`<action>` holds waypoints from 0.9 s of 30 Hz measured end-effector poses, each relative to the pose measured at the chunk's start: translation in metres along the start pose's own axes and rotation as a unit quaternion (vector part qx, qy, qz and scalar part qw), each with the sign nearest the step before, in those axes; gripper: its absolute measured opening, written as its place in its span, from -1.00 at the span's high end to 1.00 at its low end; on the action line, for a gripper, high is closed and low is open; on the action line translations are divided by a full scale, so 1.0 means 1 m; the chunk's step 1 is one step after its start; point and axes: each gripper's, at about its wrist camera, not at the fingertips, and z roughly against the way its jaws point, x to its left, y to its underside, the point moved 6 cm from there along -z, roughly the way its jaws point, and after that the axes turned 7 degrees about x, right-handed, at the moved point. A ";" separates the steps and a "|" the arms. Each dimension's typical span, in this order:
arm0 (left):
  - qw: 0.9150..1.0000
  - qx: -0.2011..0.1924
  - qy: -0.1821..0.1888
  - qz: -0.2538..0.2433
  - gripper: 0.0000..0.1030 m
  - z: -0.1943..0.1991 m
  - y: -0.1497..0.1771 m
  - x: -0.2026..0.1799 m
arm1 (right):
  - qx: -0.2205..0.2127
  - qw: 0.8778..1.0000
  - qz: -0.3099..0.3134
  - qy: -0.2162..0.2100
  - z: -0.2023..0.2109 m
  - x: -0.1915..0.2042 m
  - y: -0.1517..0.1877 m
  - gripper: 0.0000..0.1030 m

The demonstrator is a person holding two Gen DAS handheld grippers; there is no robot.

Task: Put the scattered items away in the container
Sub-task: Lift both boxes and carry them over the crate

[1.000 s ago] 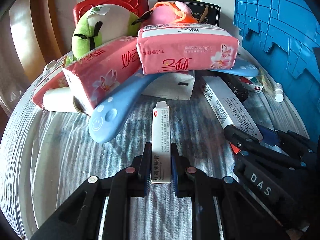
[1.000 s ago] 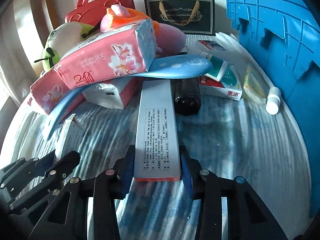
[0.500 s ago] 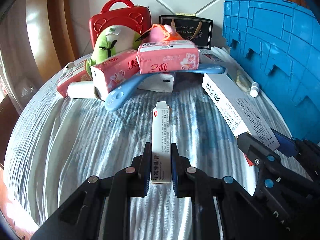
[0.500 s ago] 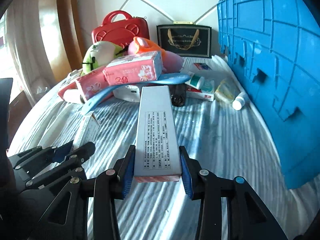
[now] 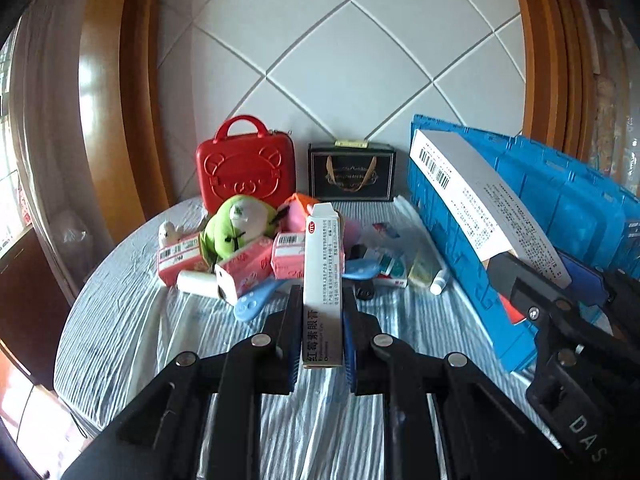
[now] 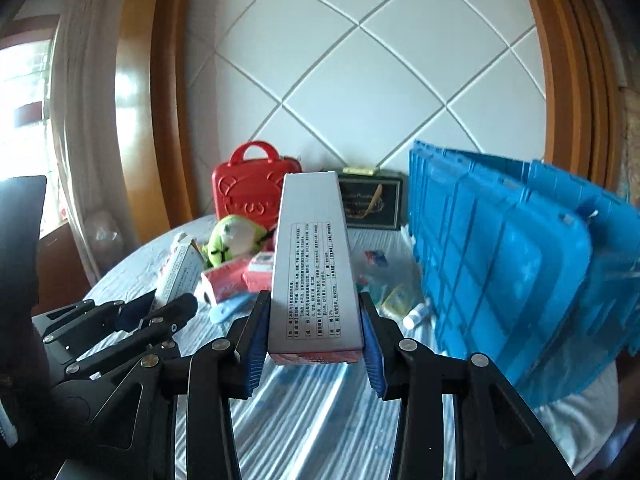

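My left gripper (image 5: pixel 322 304) is shut on a small narrow white ointment box (image 5: pixel 323 280), held high above the table. My right gripper (image 6: pixel 314 312) is shut on a long grey box (image 6: pixel 314 264) with a red end, also raised. In the left wrist view the long grey box (image 5: pixel 480 200) and right gripper (image 5: pixel 532 300) are at the right, level with the rim of the blue crate (image 5: pixel 560 208). In the right wrist view the blue crate (image 6: pixel 500 260) stands to the right, and the left gripper (image 6: pixel 160 312) with the small box (image 6: pixel 178 272) is at the left.
A pile stays on the striped tablecloth (image 5: pixel 132 320): pink tissue packs (image 5: pixel 248 268), a green plush (image 5: pixel 236 228), a blue hanger (image 5: pixel 260 304), a white roll (image 5: pixel 196 282), small medicine boxes (image 5: pixel 392 268), a white bottle (image 5: pixel 438 282). A red case (image 5: pixel 246 172) and black gift bag (image 5: pixel 352 172) stand against the wall.
Both grippers have lifted up and back from the table with their boxes, so the pile now looks farther away and lower. The long box now sits level with the crate's rim.
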 end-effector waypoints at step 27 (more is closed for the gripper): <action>0.971 0.166 0.139 -0.099 0.67 -0.066 -0.120 -0.358 | 0.088 0.978 -0.039 0.183 0.033 -0.344 -0.066 0.22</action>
